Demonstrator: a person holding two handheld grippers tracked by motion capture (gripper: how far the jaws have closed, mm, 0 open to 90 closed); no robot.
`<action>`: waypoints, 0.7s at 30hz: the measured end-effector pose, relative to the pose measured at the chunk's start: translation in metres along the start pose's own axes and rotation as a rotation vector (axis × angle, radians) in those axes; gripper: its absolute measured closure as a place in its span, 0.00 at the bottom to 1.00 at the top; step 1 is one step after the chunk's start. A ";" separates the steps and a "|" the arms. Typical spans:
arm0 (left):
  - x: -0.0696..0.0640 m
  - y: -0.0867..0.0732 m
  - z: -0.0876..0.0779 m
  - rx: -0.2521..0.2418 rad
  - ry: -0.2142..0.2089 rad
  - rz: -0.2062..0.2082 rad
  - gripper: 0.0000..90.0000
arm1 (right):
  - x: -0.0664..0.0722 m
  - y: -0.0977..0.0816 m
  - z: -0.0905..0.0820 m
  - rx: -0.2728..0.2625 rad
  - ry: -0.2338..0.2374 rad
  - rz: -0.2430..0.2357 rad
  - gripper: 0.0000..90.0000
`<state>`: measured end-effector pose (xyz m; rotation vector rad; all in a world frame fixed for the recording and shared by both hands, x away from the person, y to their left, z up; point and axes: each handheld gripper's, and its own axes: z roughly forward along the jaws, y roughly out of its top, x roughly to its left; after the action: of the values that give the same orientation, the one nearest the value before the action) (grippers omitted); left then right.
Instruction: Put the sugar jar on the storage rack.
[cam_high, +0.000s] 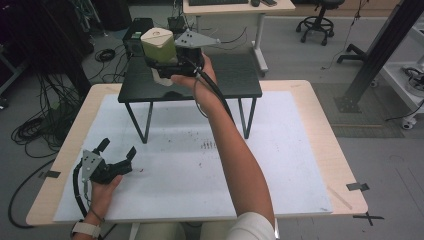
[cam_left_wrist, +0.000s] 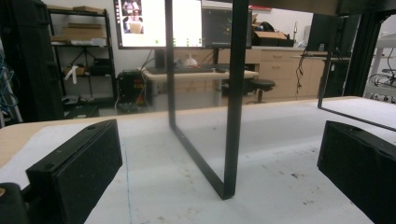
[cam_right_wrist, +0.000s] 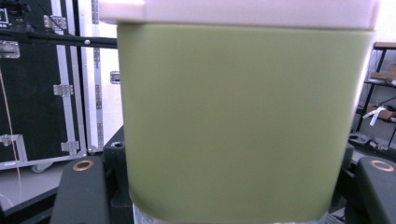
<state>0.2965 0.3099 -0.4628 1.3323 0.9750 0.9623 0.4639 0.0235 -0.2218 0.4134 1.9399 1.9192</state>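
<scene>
The right gripper (cam_high: 161, 64) is clamped on a green container (cam_high: 158, 45) with a pale lid (cam_right_wrist: 238, 11). In the right gripper view the container's green wall (cam_right_wrist: 238, 126) sits between the two black jaws, which bear against its lower sides. In the high view the container is held upright above the near left part of a small black table (cam_high: 235, 75), at the far middle of the scene. The right hand (cam_high: 197, 75) wraps the gripper body, and the forearm runs back toward the near edge.

The left gripper (cam_high: 117, 152) lies low on the white mat (cam_high: 280, 165) at the near left, jaws spread apart with nothing between them. In the left gripper view a black table leg (cam_left_wrist: 233, 98) stands on the mat just beyond the jaws. The mat covers a wooden tabletop (cam_high: 340, 165), and the small black table stands on its far half.
</scene>
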 end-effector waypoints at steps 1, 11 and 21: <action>0.000 0.000 0.000 0.000 0.000 0.000 0.00 | 0.000 0.000 0.000 0.000 0.000 0.000 0.33; 0.000 0.000 0.000 -0.001 0.000 -0.001 0.00 | -0.005 -0.007 0.017 0.006 -0.019 0.017 0.33; 0.000 0.000 0.000 -0.003 0.000 -0.001 0.00 | -0.017 -0.016 0.037 0.017 -0.051 0.032 0.33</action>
<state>0.2966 0.3098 -0.4629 1.3290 0.9737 0.9627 0.4970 0.0481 -0.2366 0.4962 1.9295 1.8941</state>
